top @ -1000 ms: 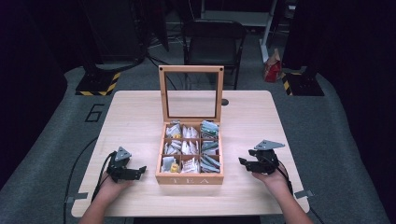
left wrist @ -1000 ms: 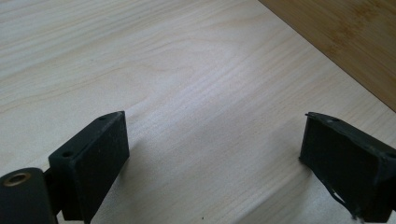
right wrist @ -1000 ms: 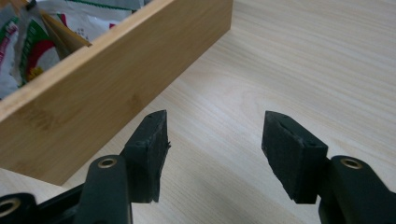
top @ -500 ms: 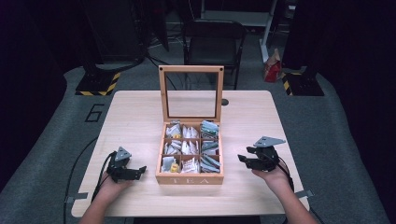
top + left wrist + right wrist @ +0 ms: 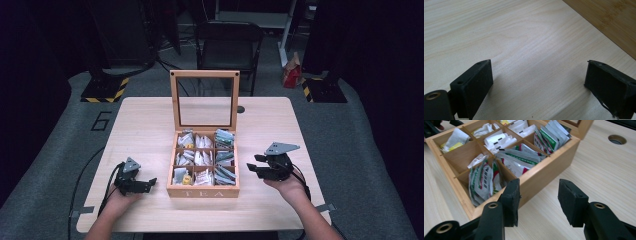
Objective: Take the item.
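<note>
Wooden tea box (image 5: 202, 191), lid upright, table (image 5: 145, 120) centre; nine compartments of tea sachets (image 5: 200, 157).
My left gripper (image 5: 142, 184): near-left of box, just beside it, jaws apart, nothing between; bare tabletop ahead.
My right gripper (image 5: 256, 165): right of box, jaws apart, empty, box's right wall just beyond tips.

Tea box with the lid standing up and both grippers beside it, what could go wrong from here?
The upright lid might get knocked or drop shut if a gripper reaches deep into the tea box. The sachets sit tightly packed, so the open right gripper may pinch several together. The left gripper could nudge the box sideways.
</note>
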